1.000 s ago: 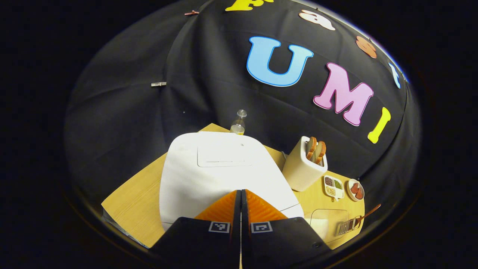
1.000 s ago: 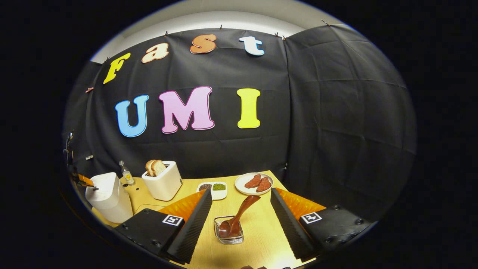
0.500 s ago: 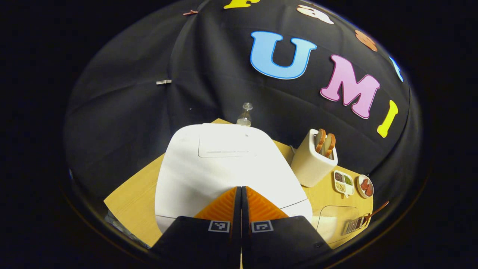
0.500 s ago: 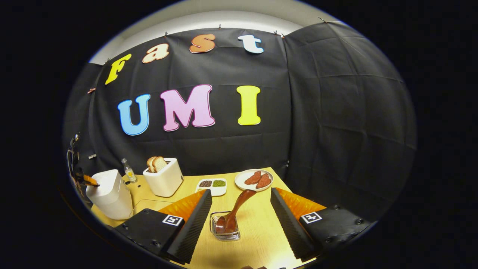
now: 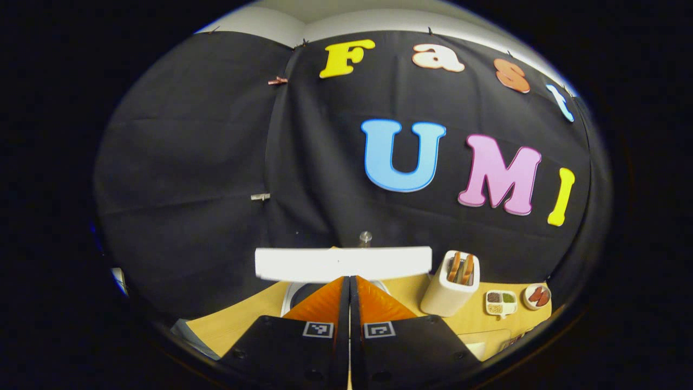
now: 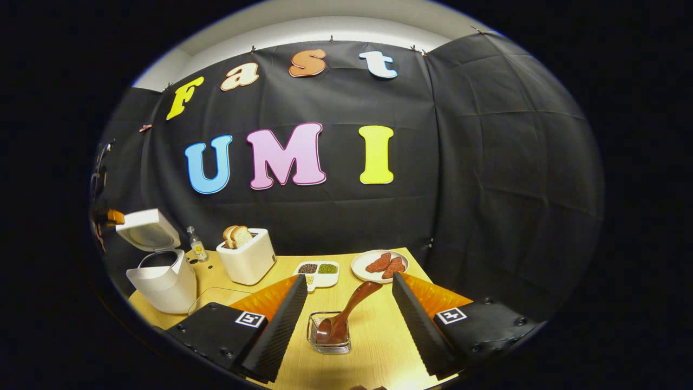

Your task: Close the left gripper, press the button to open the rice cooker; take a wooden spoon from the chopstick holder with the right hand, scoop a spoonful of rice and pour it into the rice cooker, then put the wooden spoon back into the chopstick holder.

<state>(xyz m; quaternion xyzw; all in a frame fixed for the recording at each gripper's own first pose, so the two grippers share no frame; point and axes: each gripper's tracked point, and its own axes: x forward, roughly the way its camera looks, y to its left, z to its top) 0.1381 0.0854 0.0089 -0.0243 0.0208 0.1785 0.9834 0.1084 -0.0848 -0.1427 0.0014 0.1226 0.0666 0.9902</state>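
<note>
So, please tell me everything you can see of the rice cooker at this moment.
The rice cooker is white, smooth and plastic-looking, with rounded corners. It stands at the left end of the table, with a small bottle behind it and a toaster to its right. Its lid is open, hinged up and tilted back, showing a pale underside. The round rim of the inner pot shows below. In the left gripper view the shut left claw points at it; contact cannot be told.

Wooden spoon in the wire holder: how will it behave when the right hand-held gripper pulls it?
The wooden spoon looks rigid and probably light. It leans loosely in the wire holder, so it may pivot. The small holder could tip or drag along.
</note>
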